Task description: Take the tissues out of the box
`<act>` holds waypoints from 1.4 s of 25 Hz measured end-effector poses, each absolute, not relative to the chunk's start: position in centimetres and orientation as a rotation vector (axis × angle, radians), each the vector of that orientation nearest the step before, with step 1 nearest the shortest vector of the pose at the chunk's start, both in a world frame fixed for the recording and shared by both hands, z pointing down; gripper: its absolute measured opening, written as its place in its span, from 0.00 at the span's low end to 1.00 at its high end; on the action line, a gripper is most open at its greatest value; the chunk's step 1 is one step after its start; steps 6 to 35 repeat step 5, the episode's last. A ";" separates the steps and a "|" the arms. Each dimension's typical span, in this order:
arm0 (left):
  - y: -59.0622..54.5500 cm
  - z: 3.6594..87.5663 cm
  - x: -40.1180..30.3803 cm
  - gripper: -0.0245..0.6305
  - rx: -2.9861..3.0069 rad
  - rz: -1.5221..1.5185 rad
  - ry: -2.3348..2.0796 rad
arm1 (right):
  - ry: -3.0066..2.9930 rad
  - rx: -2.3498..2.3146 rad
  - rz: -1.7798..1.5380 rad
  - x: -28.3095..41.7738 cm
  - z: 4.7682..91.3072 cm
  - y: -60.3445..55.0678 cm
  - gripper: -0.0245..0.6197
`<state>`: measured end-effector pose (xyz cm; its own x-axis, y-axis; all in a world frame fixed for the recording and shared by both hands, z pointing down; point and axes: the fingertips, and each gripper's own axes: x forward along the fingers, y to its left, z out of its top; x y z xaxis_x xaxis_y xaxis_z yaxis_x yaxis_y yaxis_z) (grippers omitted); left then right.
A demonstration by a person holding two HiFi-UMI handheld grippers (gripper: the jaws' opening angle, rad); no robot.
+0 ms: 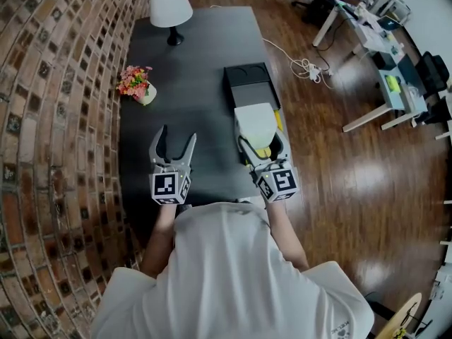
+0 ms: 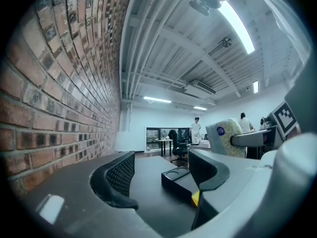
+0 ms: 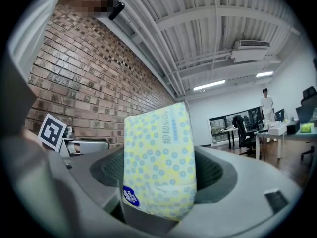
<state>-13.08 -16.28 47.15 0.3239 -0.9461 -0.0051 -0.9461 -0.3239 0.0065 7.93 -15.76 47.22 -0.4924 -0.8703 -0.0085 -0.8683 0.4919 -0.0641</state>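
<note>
Right gripper [image 1: 263, 143]: jaws clamped on the tissue pack [image 3: 158, 162], which stands upright between the pads.
Tissue pack: held above the dark table [image 1: 198, 48], at the near end of the black box [image 1: 251, 85].
Left gripper [image 1: 178, 134]: jaws apart, nothing between them, level beside the right one.

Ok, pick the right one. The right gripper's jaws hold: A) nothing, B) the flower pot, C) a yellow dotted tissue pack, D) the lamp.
C: in the right gripper view the tissue pack stands clamped between the jaws of the right gripper.
</note>
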 end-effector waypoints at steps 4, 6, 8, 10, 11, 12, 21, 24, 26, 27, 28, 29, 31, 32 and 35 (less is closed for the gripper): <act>-16.3 47.4 -13.4 0.54 2.557 -0.010 -1.817 | 2.678 -1.572 -0.075 7.7 47.0 -15.6 0.67; -16.2 47.4 -13.5 0.54 2.557 -0.010 -1.816 | 2.677 -1.575 -0.074 7.7 46.9 -15.6 0.67; -16.2 47.4 -13.5 0.54 2.557 -0.010 -1.816 | 2.677 -1.575 -0.074 7.7 46.9 -15.6 0.67; -16.2 47.4 -13.5 0.54 2.557 -0.010 -1.816 | 2.677 -1.575 -0.074 7.7 46.9 -15.6 0.67; -16.2 47.4 -13.5 0.54 2.557 -0.010 -1.816 | 2.677 -1.575 -0.074 7.7 46.9 -15.6 0.67; -16.2 47.4 -13.5 0.54 2.557 -0.010 -1.816 | 2.677 -1.575 -0.074 7.7 46.9 -15.6 0.67; -16.2 47.4 -13.5 0.54 2.557 -0.010 -1.816 | 2.677 -1.575 -0.074 7.7 46.9 -15.6 0.67; -16.2 47.4 -13.5 0.54 2.557 -0.010 -1.816 | 2.677 -1.575 -0.074 7.7 46.9 -15.6 0.67; -16.2 47.4 -13.5 0.54 2.557 -0.010 -1.816 | 2.677 -1.575 -0.074 7.7 46.9 -15.6 0.67; -16.2 47.4 -13.5 0.54 2.557 -0.010 -1.816 | 2.677 -1.575 -0.074 7.7 46.9 -15.6 0.67; -16.2 47.4 -13.5 0.54 2.557 -0.010 -1.816 | 2.677 -1.575 -0.074 7.7 46.9 -15.6 0.67; -16.2 47.4 -13.5 0.54 2.557 -0.010 -1.816 | 2.677 -1.575 -0.074 7.7 46.9 -15.6 0.67; -16.2 47.4 -13.5 0.54 2.557 -0.010 -1.816 | 2.677 -1.575 -0.074 7.7 46.9 -15.6 0.67; -16.2 47.4 -13.5 0.54 2.557 -0.010 -1.816 | 2.677 -1.575 -0.074 7.7 46.9 -15.6 0.67; -16.2 47.4 -13.5 0.54 2.557 -0.010 -1.816 | 2.677 -1.575 -0.074 7.7 46.9 -15.6 0.67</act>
